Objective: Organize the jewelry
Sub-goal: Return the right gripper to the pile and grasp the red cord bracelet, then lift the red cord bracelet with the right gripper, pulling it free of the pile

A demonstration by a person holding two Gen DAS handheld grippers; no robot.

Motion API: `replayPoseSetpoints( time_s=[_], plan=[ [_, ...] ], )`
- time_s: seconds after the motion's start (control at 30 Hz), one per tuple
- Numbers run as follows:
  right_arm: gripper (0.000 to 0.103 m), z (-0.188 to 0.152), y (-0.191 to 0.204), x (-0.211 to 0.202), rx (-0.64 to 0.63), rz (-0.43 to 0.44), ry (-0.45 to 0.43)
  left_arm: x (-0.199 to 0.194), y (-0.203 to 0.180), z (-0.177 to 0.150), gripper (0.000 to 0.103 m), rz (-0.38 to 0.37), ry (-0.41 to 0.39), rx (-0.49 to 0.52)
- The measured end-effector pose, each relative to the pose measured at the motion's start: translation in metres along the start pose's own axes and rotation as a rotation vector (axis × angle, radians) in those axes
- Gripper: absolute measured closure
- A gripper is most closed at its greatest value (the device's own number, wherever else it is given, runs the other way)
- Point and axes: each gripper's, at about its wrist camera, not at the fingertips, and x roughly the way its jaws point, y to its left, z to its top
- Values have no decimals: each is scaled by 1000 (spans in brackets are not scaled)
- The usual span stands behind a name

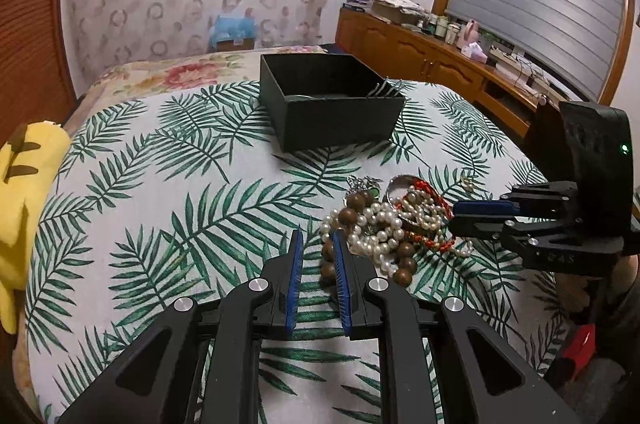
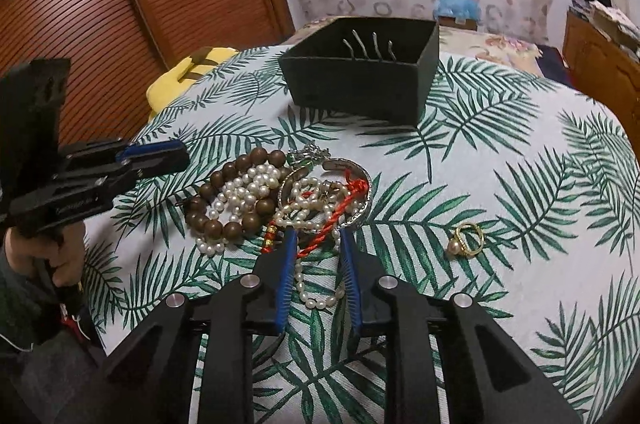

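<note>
A tangled jewelry pile lies on the leaf-print cloth: white pearl strands, a brown wooden bead bracelet, a red cord, a silver bangle. A gold pearl ring lies apart to the right. An open black box stands behind the pile. My left gripper is open at the pile's edge, one finger by the wooden beads. My right gripper is open, its fingers either side of the red cord and a pearl strand.
A yellow plush toy lies at the cloth's far side. A wooden cabinet with clutter stands by the window. A slatted wooden door is behind. Silver hair pins stick up inside the box.
</note>
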Motion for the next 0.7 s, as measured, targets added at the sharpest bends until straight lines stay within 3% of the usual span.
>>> replayPoseSetpoints(
  time_s=[0.07, 0.2, 0.63, 0.7],
  plan=[
    [81, 1, 0, 2, 10, 12, 4, 0, 0, 0, 90, -1, 0, 0],
    [99, 1, 4, 5, 8, 11, 12, 3, -3, -3, 90, -2, 7, 6],
    [100, 22, 1, -41, -20, 8, -133, 14, -5, -5, 89, -8, 52, 11],
    [100, 25, 3, -47, -30, 10, -146, 14, -5, -5, 83, -14, 53, 7]
  ],
)
